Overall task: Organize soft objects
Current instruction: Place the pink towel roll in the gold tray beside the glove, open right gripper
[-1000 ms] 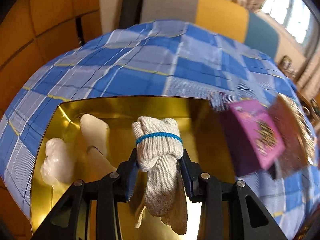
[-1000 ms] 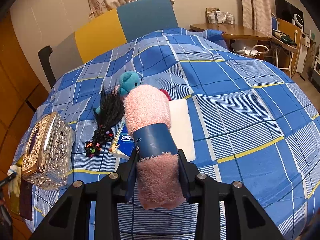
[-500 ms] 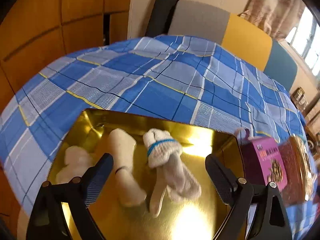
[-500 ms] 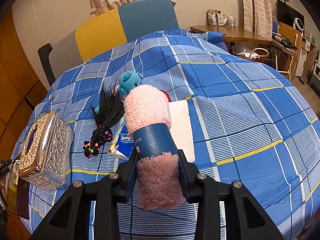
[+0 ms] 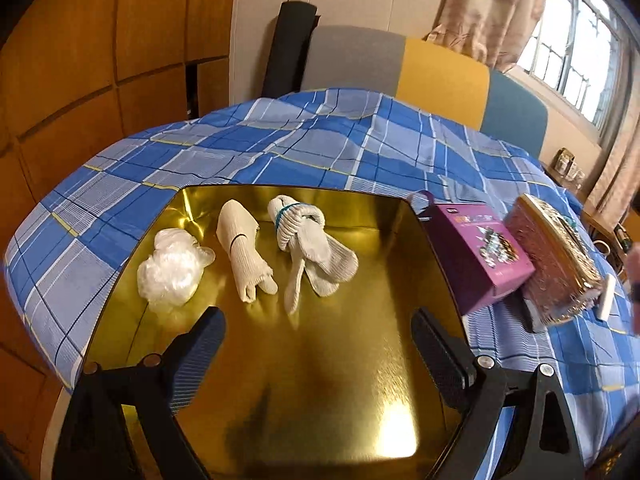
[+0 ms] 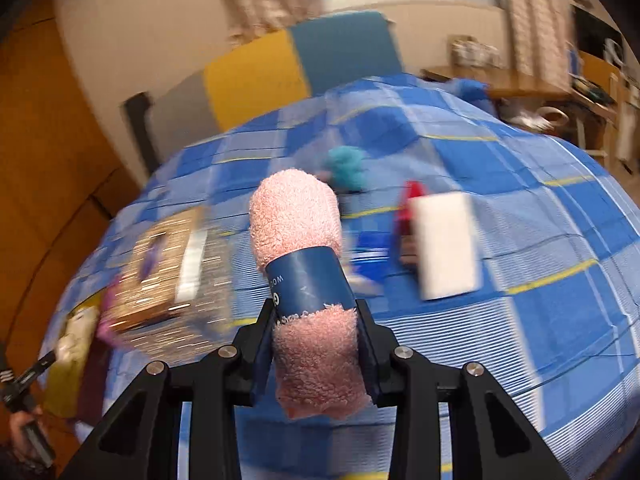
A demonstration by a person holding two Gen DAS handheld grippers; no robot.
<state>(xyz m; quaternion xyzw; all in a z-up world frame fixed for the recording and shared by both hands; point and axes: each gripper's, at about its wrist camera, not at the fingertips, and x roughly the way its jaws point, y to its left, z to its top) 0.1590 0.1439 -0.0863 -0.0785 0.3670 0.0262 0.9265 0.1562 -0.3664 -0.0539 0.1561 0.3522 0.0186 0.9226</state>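
In the left wrist view a gold tray (image 5: 328, 380) lies on the blue plaid cloth. In it lie a rolled white glove with a blue band (image 5: 308, 252), a beige rolled glove (image 5: 244, 256) and a crumpled clear plastic bundle (image 5: 170, 272). My left gripper (image 5: 316, 336) is open and empty, above the tray's near half, back from the gloves. In the right wrist view my right gripper (image 6: 316, 336) is shut on a rolled pink towel with a blue paper band (image 6: 306, 264), held above the cloth. The view is blurred.
A purple box (image 5: 480, 256) and an ornate metallic tissue box (image 5: 556, 264) stand right of the tray. In the right wrist view lie the tissue box (image 6: 168, 268), a teal plush toy (image 6: 346, 168), a white pad (image 6: 446, 244) and a red item (image 6: 410, 208).
My left gripper let go of the white glove, which now lies in the tray, and pulled back and up, jaws wide. My right gripper, still holding the towel, has swung left.
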